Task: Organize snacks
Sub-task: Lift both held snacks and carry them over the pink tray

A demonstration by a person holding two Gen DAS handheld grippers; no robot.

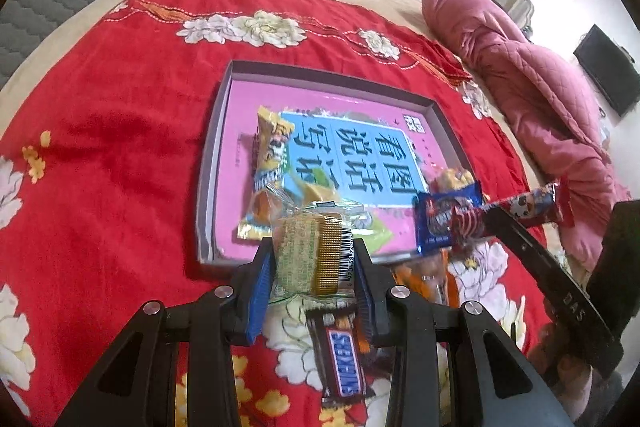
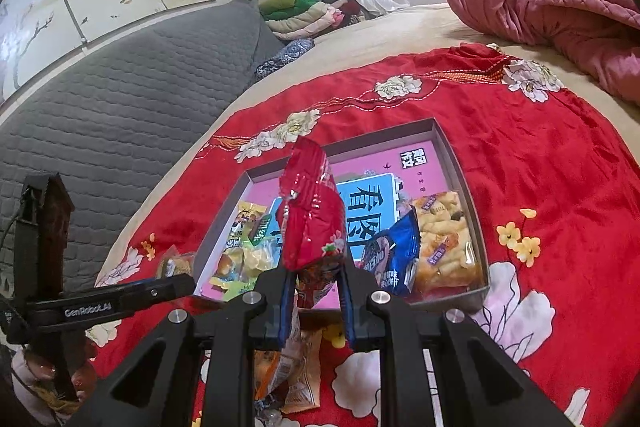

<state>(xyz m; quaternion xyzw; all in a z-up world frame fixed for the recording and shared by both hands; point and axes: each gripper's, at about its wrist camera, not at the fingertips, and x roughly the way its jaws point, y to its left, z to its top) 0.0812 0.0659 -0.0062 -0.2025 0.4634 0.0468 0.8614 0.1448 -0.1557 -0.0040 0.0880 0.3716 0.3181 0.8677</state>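
One shallow grey cardboard tray (image 1: 216, 131) with one pink paperback book (image 1: 256, 99) flat inside, on one red flowered blanket (image 1: 120, 107), and one pink quilted duvet (image 1: 540, 99) heaped far right. Two black grippers, one snack pinched in each: one clear-wrapped golden biscuit block (image 1: 308, 255) in the left gripper (image 1: 312, 259), one long red foil packet (image 2: 312, 211) in the right gripper (image 2: 316, 283). Inside the tray at least four packets, among them one yellow packet (image 1: 272, 147) at left, one blue foil packet (image 2: 390, 255) and one clear bag of yellow puffed sticks (image 2: 444, 243) at right; nearer on the blanket, one brown Snickers bar (image 1: 346, 367) and orange packets (image 2: 288, 371), number unclear.
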